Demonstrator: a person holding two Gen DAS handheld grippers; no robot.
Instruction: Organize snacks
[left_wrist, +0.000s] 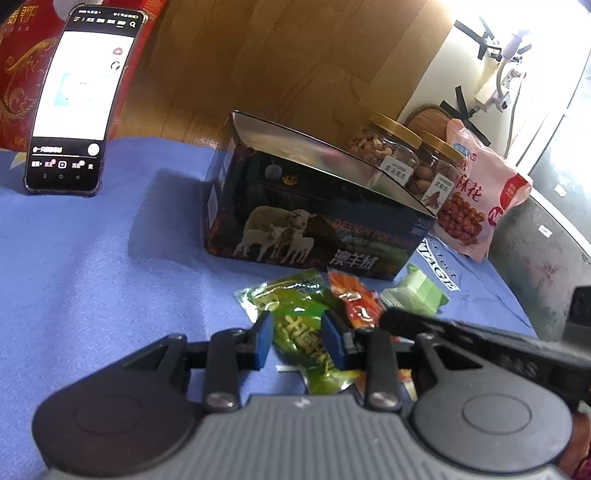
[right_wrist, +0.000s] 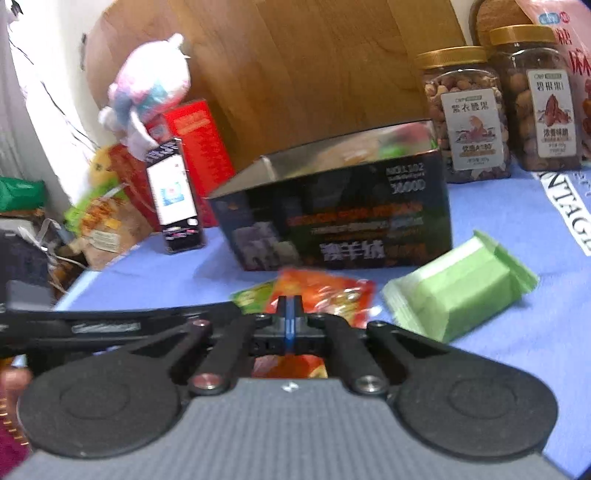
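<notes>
Gripping the green packet (left_wrist: 295, 332) between nearly closed pads, the left gripper (left_wrist: 301, 341) sat low over the blue surface (left_wrist: 110, 258) before the dark box (left_wrist: 314, 221). The right gripper (right_wrist: 290, 317), fully closed, rested over the orange packet (right_wrist: 332, 291), though whether it pinched it was unclear.

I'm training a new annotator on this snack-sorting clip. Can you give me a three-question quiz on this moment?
1. True or false: the left tool has its pads around the green packet.
2. What lies under the shut right tool? A) orange packet B) nut jar C) phone
3. Fill in: the dark box with sheep pictures stands with its top ____.

Key: 1 true; 2 A, the orange packet; 3 open.
</notes>
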